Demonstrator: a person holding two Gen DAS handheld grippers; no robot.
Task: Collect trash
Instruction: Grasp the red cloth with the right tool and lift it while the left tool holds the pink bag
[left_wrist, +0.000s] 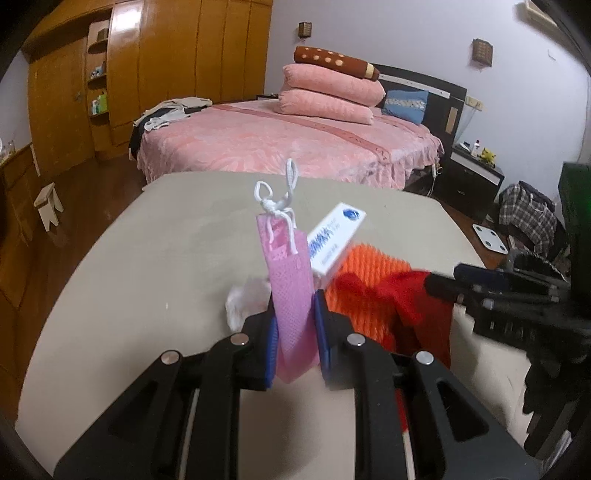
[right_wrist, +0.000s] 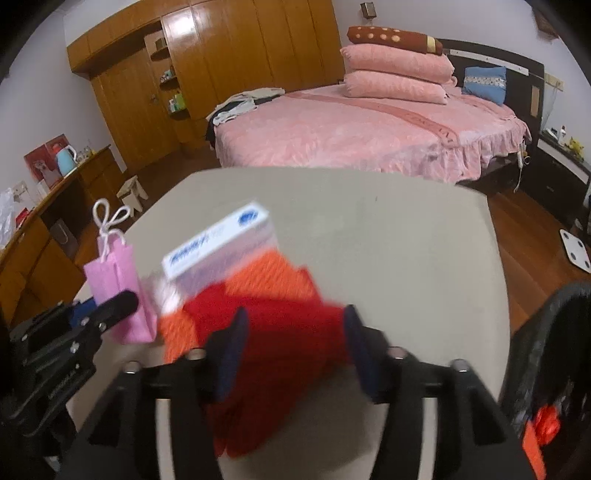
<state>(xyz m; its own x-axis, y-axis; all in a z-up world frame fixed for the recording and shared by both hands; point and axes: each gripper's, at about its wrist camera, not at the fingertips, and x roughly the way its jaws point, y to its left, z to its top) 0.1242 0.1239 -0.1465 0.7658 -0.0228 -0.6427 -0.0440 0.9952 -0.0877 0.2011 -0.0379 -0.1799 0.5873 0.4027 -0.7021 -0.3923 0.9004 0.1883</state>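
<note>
My left gripper (left_wrist: 294, 314) is shut on a small pink mesh gift bag (left_wrist: 290, 288) with white cord handles, held upright above the beige table (left_wrist: 147, 258); the bag also shows in the right wrist view (right_wrist: 118, 280). My right gripper (right_wrist: 293, 321) stands wide around a red cloth (right_wrist: 280, 339) that lies between its fingers. Whether it grips the cloth I cannot tell. The red cloth (left_wrist: 413, 302) overlaps an orange knitted piece (right_wrist: 273, 273). A white and blue carton (right_wrist: 218, 247) rests tilted on the orange piece. A crumpled clear wrapper (left_wrist: 245, 299) lies beside the bag.
A black bin with a dark liner (right_wrist: 554, 350) stands at the table's right edge, with orange scraps inside. A pink bed (left_wrist: 288, 140) lies beyond the table. A wooden wardrobe (left_wrist: 147, 55) lines the back wall. A small stool (left_wrist: 48, 206) stands on the floor at left.
</note>
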